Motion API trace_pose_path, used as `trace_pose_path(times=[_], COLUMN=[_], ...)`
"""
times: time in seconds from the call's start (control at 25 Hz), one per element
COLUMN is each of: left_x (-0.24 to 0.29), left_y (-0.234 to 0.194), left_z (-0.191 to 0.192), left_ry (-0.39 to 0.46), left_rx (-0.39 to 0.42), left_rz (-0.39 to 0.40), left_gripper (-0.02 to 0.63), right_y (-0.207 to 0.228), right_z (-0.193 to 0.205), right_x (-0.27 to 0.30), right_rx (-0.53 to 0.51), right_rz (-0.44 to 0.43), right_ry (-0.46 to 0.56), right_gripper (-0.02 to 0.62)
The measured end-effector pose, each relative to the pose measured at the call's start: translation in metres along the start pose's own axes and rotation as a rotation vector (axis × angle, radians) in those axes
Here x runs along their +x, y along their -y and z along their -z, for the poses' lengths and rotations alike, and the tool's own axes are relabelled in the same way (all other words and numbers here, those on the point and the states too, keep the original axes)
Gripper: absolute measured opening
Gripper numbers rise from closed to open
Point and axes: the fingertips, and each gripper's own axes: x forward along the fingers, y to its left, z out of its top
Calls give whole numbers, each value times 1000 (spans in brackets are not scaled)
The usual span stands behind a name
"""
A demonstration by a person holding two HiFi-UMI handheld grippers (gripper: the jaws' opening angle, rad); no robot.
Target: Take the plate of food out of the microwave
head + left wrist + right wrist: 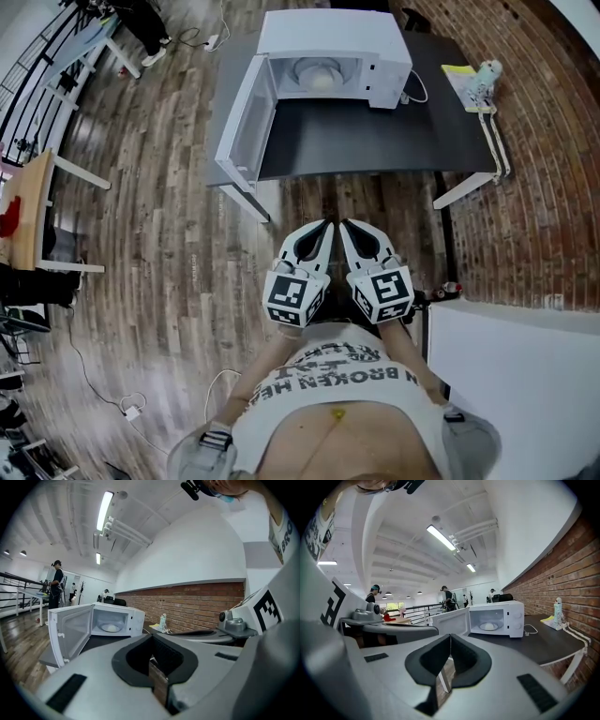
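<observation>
The reach is not yet begun, I judge. At 11 o'clock the microwave door stands open. At 12 the plate of food sits inside the microwave. The left gripper and the right gripper hang near the chest, jaws pressed together on nothing. The next move calls for going forward, opening the jaws and taking the plate's rim. The shirt reads partly "BROKEN".

The head view looks steeply down from above the person, with the desk and the open microwave well ahead. The left gripper view and right gripper view look low along the left claw and right claw, side by side, toward that same microwave, well off.
</observation>
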Motion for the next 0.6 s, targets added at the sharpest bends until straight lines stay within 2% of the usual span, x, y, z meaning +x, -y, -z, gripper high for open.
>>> trace_pose_path(times=[0.28,0.6], left_x=[15,60], left_y=[-22,-48], left_z=[-2,-17], left_ry=[-3,3], left_rx=[-26,-13], left_rz=[-14,-38], left_gripper=[8,8], right_y=[7,36], right_z=[-2,-17], right_x=[26,70], right_rx=[8,-3], right_rz=[-15,-52], right_ry=[-17,-10], right_gripper=[9,9])
